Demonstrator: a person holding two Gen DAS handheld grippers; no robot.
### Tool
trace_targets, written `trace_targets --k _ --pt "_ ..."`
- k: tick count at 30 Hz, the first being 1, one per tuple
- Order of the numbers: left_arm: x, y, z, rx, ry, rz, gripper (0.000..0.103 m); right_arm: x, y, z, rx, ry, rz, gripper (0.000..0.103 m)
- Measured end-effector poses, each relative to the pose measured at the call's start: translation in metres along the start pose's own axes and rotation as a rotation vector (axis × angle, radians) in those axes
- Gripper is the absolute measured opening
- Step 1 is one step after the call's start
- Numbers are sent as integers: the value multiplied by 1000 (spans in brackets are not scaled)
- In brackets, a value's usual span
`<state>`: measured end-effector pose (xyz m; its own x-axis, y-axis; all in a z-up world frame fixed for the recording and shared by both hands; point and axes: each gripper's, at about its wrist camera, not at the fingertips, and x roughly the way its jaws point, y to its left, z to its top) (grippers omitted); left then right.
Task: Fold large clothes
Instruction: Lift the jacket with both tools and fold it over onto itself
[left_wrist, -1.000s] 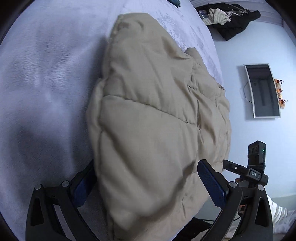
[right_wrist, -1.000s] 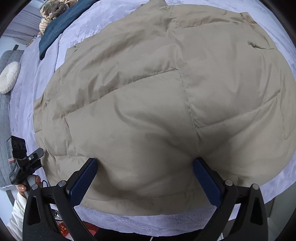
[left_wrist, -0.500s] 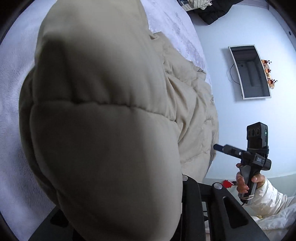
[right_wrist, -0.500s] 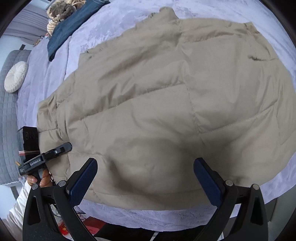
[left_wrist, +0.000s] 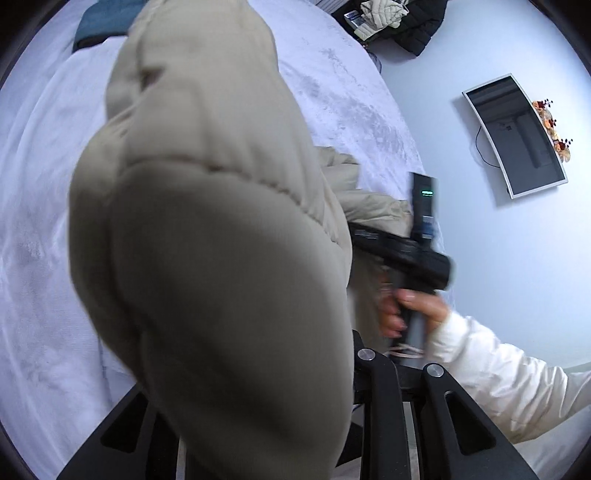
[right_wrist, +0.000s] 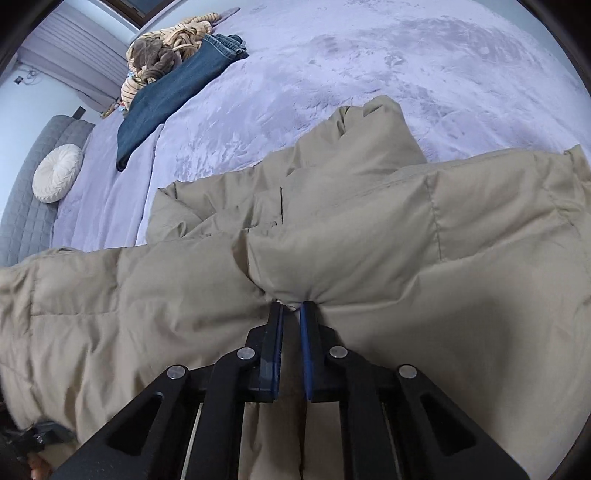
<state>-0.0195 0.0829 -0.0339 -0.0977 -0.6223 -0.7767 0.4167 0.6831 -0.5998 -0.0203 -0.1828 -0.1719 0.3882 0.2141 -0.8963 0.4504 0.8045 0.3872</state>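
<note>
A large beige puffer jacket (right_wrist: 369, 236) lies crumpled on the lavender bed (right_wrist: 369, 74). In the right wrist view my right gripper (right_wrist: 291, 308) pinches a bunched fold at the jacket's near edge, and its jaws are closing with the cloth between the blue pads. In the left wrist view a lifted part of the jacket (left_wrist: 221, 240) bulges over my left gripper (left_wrist: 325, 362) and hides its fingers. The cloth hangs from that gripper, well above the bed. The right gripper (left_wrist: 406, 254) shows there too, held by a hand (left_wrist: 413, 302) in a white sleeve.
Folded blue jeans (right_wrist: 177, 88) and a brown plush heap (right_wrist: 162, 51) lie at the bed's far end. A round white cushion (right_wrist: 57, 172) leans on the grey headboard (right_wrist: 22, 221). A framed dark panel (left_wrist: 517, 136) hangs on the wall beside dark clothes (left_wrist: 399, 22).
My left gripper shut on the jacket's edge and raised it high off the bed. My right gripper moved along the near edge and closed on a fold. The flat jacket is now bunched.
</note>
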Motion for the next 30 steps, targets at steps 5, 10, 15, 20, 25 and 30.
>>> trace_targets --k 5,10,15,20,25,30 --pt "16 -66 13 30 16 48 29 20 -16 7 19 34 40 2" --pt "43 -120 29 79 57 119 29 26 -32 14 58 76 131 0" --pt "70 -162 43 146 136 149 30 -17 -65 11 124 74 240 1" --pt "114 -192 56 188 205 109 47 -78 -126 -23 235 4 263 5" --pt "162 -203 66 132 302 -23 71 -117 -180 -69 339 -71 251 5" --pt "198 -206 63 152 331 -182 77 -135 -211 -100 439 -105 243 5"
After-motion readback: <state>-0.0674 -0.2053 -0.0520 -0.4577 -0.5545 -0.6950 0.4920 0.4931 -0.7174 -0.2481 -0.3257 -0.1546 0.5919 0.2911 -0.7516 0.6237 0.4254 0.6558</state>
